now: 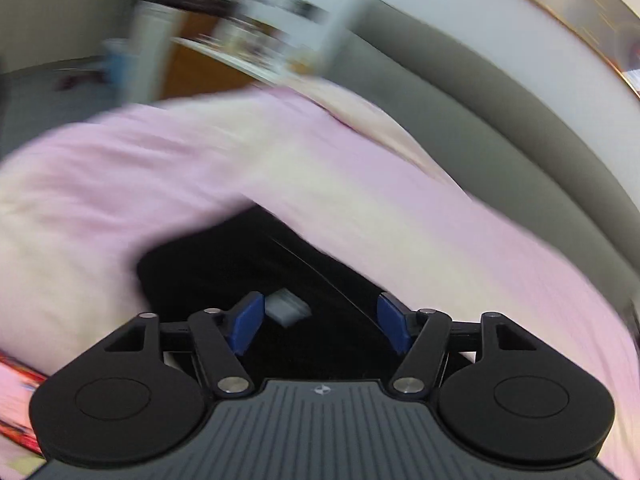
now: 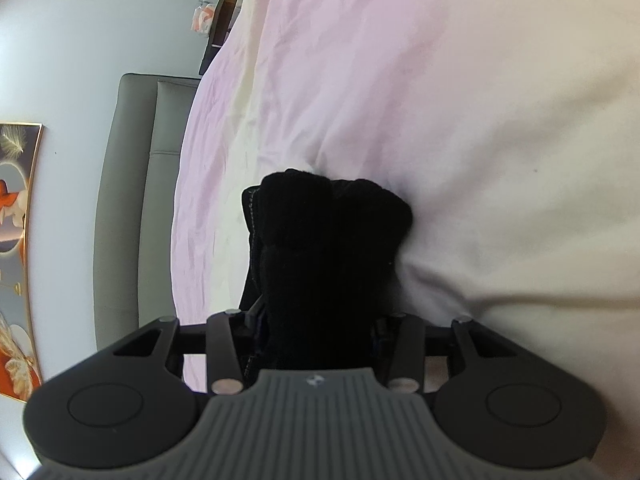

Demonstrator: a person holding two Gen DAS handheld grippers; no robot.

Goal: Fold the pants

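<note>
Right wrist view shows the black pants (image 2: pixel 320 248) bunched between the right gripper (image 2: pixel 316 344), grip uncertain, while the left gripper (image 1: pixel 320 322) hangs released above them, so the fold could slump open.

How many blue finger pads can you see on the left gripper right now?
2: one pad left of the pants' pale tag, the other right of it, both apart over the black pants.

Black pants (image 2: pixel 328 240), pink-and-cream striped sheet (image 2: pixel 360 80)
</note>
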